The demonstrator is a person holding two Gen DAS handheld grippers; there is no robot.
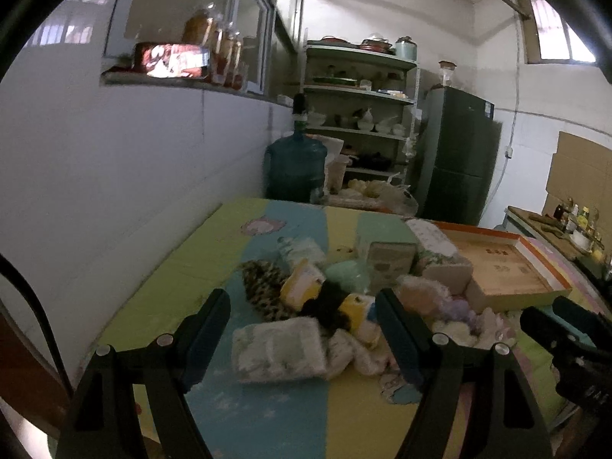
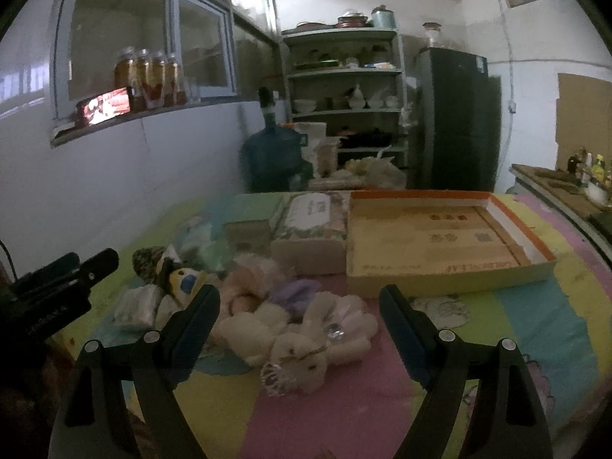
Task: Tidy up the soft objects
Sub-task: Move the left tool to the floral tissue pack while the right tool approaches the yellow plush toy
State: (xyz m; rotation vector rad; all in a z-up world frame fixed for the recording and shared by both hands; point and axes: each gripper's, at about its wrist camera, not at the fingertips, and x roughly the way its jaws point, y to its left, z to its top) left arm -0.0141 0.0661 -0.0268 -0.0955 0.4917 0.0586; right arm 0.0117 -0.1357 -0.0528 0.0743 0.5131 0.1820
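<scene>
A heap of soft things lies on the pastel mat. My left gripper is open above a white tissue pack, with a black-and-yellow plush and a leopard-print piece behind it. My right gripper is open above a cream plush bunny, with a pink plush and a lilac plush beyond. Both grippers are empty. The right gripper shows at the edge of the left view, and the left gripper at the edge of the right view.
An open shallow cardboard box with an orange rim sits right of the heap. Tissue boxes stand behind the toys. A wall runs along the left. A water jug, shelves and a fridge stand beyond the table.
</scene>
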